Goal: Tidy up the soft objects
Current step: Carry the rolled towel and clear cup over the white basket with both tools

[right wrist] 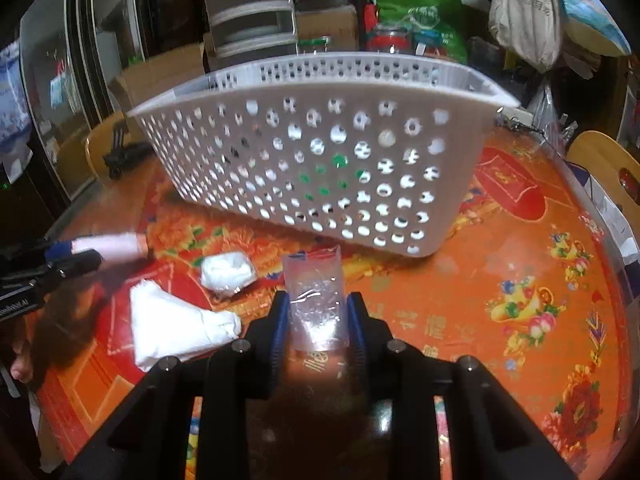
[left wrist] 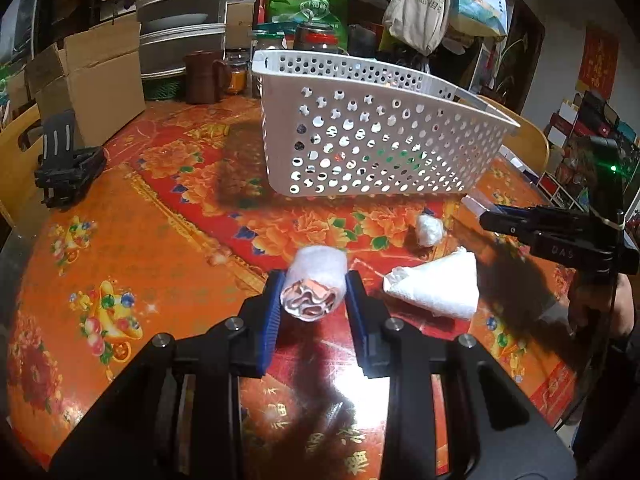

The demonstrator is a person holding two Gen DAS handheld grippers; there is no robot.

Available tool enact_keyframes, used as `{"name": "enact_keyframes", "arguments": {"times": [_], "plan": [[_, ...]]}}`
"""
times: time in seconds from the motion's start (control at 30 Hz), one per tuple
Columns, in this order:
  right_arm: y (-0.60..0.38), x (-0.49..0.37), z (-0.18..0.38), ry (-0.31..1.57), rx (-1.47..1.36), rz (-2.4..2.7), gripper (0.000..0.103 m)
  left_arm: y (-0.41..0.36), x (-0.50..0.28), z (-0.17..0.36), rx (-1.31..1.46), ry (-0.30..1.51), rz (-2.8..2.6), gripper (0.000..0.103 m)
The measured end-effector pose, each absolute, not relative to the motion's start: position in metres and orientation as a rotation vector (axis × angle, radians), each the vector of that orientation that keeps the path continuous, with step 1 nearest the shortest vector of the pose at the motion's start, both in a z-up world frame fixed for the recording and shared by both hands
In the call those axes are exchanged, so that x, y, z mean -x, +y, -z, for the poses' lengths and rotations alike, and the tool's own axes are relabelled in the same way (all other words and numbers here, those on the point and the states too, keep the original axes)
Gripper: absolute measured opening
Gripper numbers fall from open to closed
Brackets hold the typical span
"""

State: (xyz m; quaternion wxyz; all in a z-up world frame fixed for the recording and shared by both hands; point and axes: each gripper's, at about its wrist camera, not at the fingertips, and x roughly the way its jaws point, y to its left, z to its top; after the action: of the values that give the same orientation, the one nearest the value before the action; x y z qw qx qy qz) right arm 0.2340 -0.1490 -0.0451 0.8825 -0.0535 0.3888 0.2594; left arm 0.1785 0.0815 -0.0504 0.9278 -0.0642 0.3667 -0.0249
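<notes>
Rolled white cloth [left wrist: 314, 290] clamped between the blue pads of the left gripper [left wrist: 314, 300], held just above the table [left wrist: 160, 240], rolled end facing camera. Right gripper [right wrist: 316, 312] closed on a clear bubble-wrap piece [right wrist: 316, 300], standing upright between its fingers. White perforated basket [left wrist: 380, 140] sits on the table beyond both grippers. On the table between them: folded white tissue [left wrist: 436, 286] and a small plastic-wrapped white wad [left wrist: 429, 230], near each other, not touching. Brown mug [left wrist: 202, 76] and cardboard box [left wrist: 92, 80] at far left.
</notes>
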Motion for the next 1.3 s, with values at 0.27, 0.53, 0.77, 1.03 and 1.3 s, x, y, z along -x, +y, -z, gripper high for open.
{"name": "enact_keyframes", "arguments": {"times": [0.27,0.53,0.77,1.03,1.3], "plan": [[-0.158,-0.226,0.035,0.747,0.073,-0.528,0.028,0.083,-0.167,0.040,0.139,0.704,0.059,0.028],[-0.175,-0.217,0.028,0.700,0.016,-0.485,0.028,0.083,-0.154,0.023,0.130,0.656,0.055,0.028],[-0.188,-0.200,0.017,0.697,-0.001,-0.492,0.028,0.072,-0.141,-0.001,0.116,0.605,0.068,0.028],[-0.196,-0.185,-0.025,0.631,-0.006,-0.488,0.028,0.056,-0.137,-0.043,0.094,0.544,0.068,0.028],[-0.185,-0.207,-0.078,0.604,0.053,-0.499,0.028,0.048,-0.174,-0.101,0.094,0.523,0.114,0.028]]}}
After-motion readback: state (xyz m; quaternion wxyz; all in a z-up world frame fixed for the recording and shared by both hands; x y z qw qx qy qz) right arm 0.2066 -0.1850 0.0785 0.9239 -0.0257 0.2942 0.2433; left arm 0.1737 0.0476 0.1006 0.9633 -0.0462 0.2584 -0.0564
